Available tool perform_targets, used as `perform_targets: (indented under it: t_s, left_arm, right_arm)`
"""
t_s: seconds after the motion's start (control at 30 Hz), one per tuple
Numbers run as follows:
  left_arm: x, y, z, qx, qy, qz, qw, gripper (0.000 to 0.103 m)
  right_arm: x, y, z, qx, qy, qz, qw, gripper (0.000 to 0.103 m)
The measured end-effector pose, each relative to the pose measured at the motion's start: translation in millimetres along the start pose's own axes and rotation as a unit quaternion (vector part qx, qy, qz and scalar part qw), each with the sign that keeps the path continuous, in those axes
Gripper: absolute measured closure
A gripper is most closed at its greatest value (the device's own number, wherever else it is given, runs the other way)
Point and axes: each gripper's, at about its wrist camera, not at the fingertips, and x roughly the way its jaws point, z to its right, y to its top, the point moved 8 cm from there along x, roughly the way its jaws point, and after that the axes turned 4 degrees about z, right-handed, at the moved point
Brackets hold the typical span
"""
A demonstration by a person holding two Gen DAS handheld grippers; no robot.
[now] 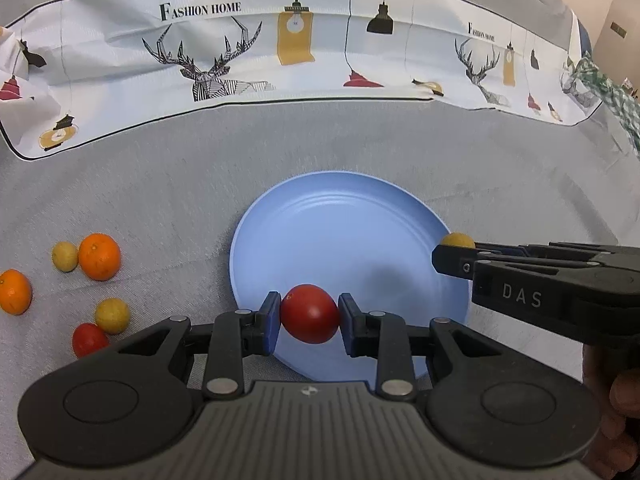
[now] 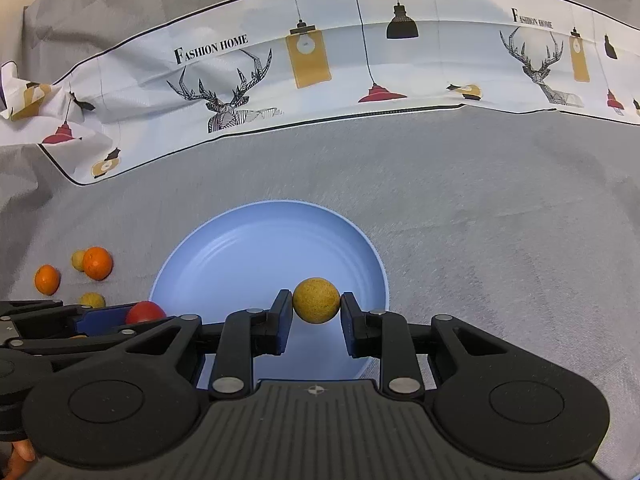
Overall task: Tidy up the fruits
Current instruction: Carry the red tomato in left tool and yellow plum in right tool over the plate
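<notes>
My left gripper is shut on a red tomato and holds it over the near rim of the blue plate. My right gripper is shut on a yellow fruit over the near part of the plate. The right gripper also shows in the left wrist view at the plate's right edge, with the yellow fruit in it. The left gripper with the tomato shows at the left of the right wrist view.
Loose fruit lies on the grey cloth left of the plate: two oranges, two yellow fruits and a red tomato. A white printed cloth runs along the back.
</notes>
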Motion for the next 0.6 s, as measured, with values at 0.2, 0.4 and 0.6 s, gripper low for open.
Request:
perform_targets:
  t_s: [0.2,0.4,0.6]
  left_arm:
    - [1.8,-0.8,1.5,0.001,0.002,-0.003,1.0000,0.069]
    - [2.3,-0.1,1.0,-0.001,0.003,-0.005,1.0000,0.069]
    - [1.5,-0.4,3.4,0.004,0.003,-0.004,1.0000,0.069]
  right_arm:
    - [2.2,-0.9,-1.3,-0.003,-0.005,-0.003,1.000,0.076]
    - [2.8,-2.1,-4.6,-0.012,-0.009,-0.001,1.000,0.076]
    - [2.7,-2.7,-6.2,-0.015,-0.010,-0.001,1.000,0.076]
